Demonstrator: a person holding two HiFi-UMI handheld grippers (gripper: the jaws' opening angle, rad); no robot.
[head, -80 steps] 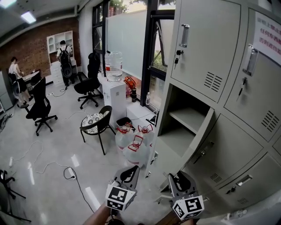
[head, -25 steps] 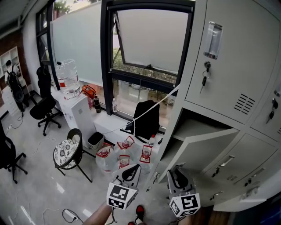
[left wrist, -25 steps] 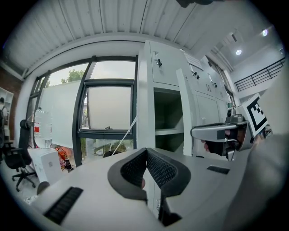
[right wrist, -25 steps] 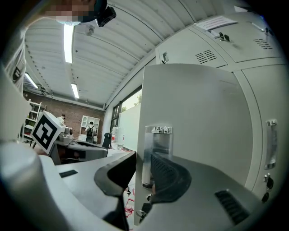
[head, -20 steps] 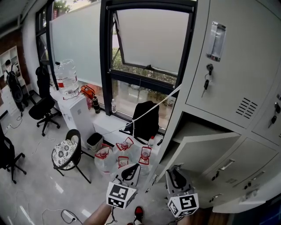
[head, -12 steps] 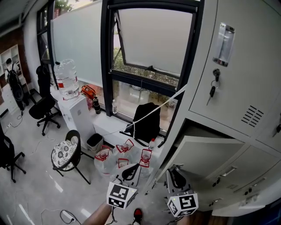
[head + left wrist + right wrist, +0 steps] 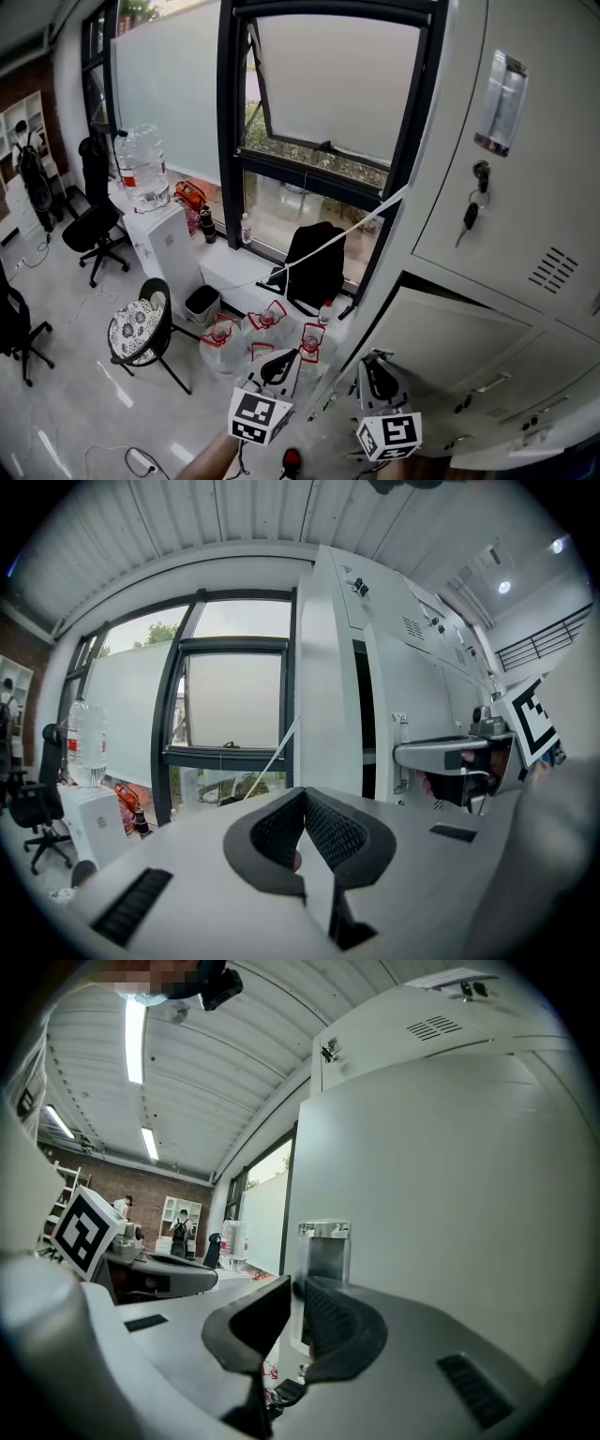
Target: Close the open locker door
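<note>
The tall bank of pale grey steel lockers (image 7: 511,178) filled the right of the head view, set hard against the black-framed glass window (image 7: 323,89). In its second row the open locker door (image 7: 441,333), a flat pale grey steel panel, stood swung out from its compartment. A dark gap showed along its top edge, so the closing was not yet done.

The right gripper (image 7: 295,1309) was held level just beside the door's free edge, probably so that its tips could bear on the panel and push it home. Its jaws had just been closing and stood nearly together, with only a slim slit between the pads. Nothing was seen pinched there, though the door's edge lined up with the slit just beyond the tips.

The left gripper (image 7: 303,801) pointed toward the window and the lockers' side. Its jaws met tip to tip on nothing, and it looked like the spare hand, kept clear of the door.

The small recessed chrome handle (image 7: 323,1241) sat near the free edge. That was a sensible place to press, being farthest from the hinges.
</note>
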